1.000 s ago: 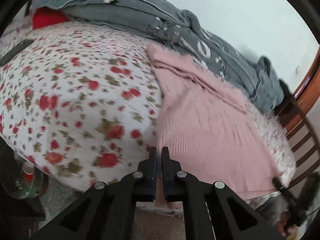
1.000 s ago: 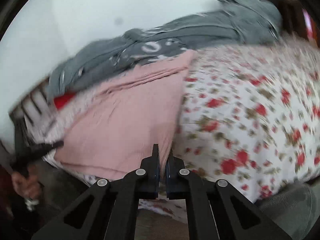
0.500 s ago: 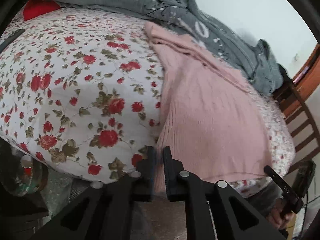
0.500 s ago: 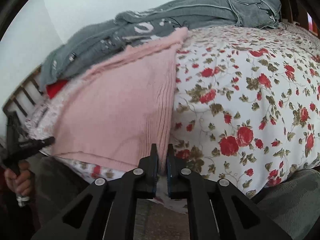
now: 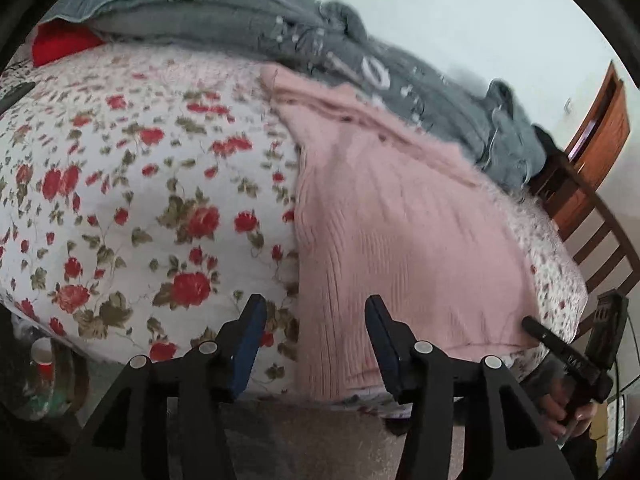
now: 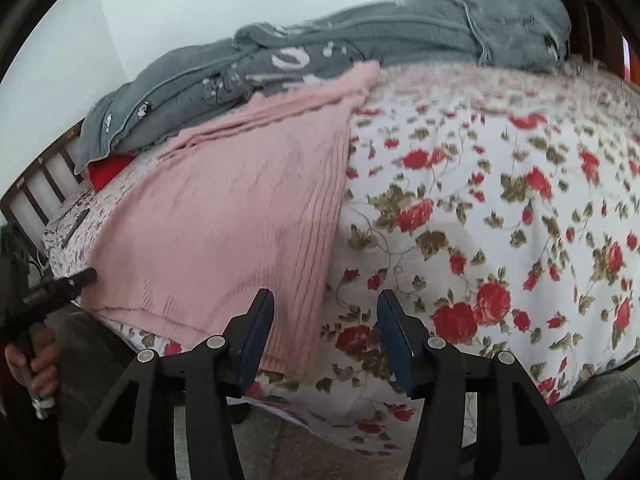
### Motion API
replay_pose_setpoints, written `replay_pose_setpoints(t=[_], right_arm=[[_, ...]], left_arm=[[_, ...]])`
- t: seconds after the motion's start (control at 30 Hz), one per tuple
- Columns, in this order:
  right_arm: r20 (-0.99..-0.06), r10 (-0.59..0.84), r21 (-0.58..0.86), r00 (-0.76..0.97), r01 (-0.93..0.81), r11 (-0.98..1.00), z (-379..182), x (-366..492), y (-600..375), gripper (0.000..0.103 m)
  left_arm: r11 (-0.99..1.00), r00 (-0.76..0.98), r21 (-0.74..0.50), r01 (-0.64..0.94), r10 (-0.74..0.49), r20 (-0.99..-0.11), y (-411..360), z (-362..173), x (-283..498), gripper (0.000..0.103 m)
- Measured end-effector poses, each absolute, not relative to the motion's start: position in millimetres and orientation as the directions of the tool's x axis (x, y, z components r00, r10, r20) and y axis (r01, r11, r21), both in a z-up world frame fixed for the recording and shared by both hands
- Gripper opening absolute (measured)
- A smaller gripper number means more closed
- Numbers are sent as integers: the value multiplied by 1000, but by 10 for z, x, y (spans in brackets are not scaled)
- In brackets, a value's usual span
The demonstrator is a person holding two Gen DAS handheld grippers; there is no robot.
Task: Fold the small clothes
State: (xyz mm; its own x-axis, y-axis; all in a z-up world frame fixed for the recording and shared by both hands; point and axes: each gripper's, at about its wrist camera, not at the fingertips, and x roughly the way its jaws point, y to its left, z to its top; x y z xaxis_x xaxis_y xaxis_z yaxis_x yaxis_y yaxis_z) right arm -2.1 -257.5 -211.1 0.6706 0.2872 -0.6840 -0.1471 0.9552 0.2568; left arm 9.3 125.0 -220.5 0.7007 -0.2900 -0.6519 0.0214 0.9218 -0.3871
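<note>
Pink knit garment (image 5: 404,240): folded flat on the floral bed (image 5: 132,208), ahead of both grippers, near edge at the bed's rim, presumably for easy reach. Left gripper (image 5: 314,340): jaws apart, empty, straddling its corner. Right gripper (image 6: 326,330): jaws apart, empty, likewise. Grey clothing (image 6: 360,44): heaped beyond.

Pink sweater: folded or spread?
Folded. The pink sweater lies flat on the bedspread as a sleeveless rectangle, layered edges at the far end. Both grippers are open, clear of it.
</note>
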Motion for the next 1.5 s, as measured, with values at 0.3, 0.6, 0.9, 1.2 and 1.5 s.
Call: replay_pose_setpoints(t=[0.3, 0.6, 0.9, 1.2, 1.5], right_arm=[[-672, 274, 191, 688, -197, 962, -2145, -94, -2365, 45], [-675, 299, 212, 675, -212, 954, -2153, -91, -2363, 45], [-674, 289, 199, 680, -209, 957, -2155, -90, -2349, 45], [-676, 266, 165, 687, -211, 963, -2157, -103, -2297, 45], [-676, 276, 182, 684, -207, 961, -2150, -104, -2329, 45]], left_arm=[[847, 705, -530, 31, -395, -589, 1436, -2275, 60, 44], [803, 750, -596, 14, -402, -525, 1678, -2012, 329, 44], [882, 677, -471, -15, -338, -654, 1348, -2098, 693, 36], [943, 694, -333, -16, -229, -683, 1266, -2003, 658, 6], [877, 674, -466, -115, -276, -686, 1980, -2118, 459, 2]])
